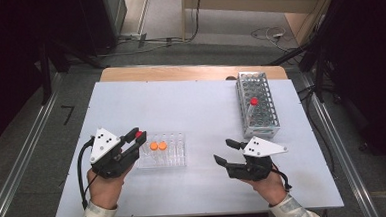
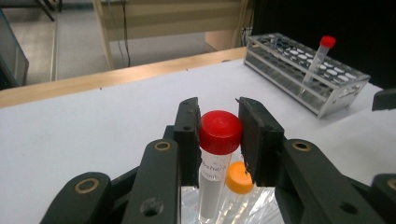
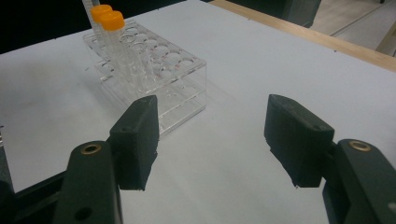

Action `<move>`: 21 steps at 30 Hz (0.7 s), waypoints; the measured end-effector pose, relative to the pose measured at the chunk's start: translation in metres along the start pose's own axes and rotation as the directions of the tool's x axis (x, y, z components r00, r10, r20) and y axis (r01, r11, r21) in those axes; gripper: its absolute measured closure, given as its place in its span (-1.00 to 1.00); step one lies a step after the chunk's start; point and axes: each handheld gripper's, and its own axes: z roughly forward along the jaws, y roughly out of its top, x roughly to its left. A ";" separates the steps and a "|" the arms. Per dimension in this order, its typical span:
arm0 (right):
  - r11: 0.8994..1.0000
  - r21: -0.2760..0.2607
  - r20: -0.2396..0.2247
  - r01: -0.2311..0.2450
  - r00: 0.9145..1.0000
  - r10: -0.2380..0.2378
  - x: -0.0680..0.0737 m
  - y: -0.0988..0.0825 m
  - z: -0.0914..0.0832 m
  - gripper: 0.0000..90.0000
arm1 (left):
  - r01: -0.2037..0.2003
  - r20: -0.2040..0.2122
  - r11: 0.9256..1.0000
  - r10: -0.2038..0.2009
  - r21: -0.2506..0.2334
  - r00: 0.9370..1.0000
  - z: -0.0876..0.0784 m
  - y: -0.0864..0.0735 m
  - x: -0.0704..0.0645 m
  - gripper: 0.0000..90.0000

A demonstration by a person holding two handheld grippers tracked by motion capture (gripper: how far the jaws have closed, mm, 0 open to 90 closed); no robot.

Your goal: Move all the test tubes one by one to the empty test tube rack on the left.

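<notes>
Our left hand-held gripper (image 2: 219, 135) is clamped on a red-capped tube (image 2: 217, 154), its jaws pressing the cap from both sides at the center of the left gripper view. The tube stands upright over the clear rack (image 1: 162, 152), lower center-left of the high view, beside 2 orange-capped tubes (image 1: 158, 146). Our right hand-held gripper (image 1: 224, 153), lower right of center, hovers over the white tabletop (image 1: 201, 108) with its jaws apart and nothing between them. At upper right stands a metal rack (image 1: 257, 104) holding 1 red-capped tube (image 1: 253, 103).
</notes>
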 end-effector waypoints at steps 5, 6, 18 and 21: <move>1.000 0.002 0.001 0.000 1.000 0.000 0.000 0.000 0.000 -0.25 | 0.009 -0.003 0.999 -0.009 0.035 1.000 0.009 -0.010 -0.001 0.54; 1.000 0.003 0.003 -0.001 1.000 0.001 0.000 0.000 0.000 -0.25 | 0.013 -0.006 0.999 -0.013 0.039 1.000 0.010 -0.011 -0.001 0.54; 1.000 0.004 0.012 -0.001 1.000 0.001 -0.001 -0.001 0.001 -0.25 | 0.051 -0.003 0.997 -0.051 0.057 0.999 0.011 -0.017 0.002 0.44; 1.000 -0.006 0.041 -0.012 0.999 0.012 -0.004 -0.001 -0.001 -0.25 | 0.057 -0.005 0.997 -0.056 0.051 0.998 0.010 -0.016 0.001 0.38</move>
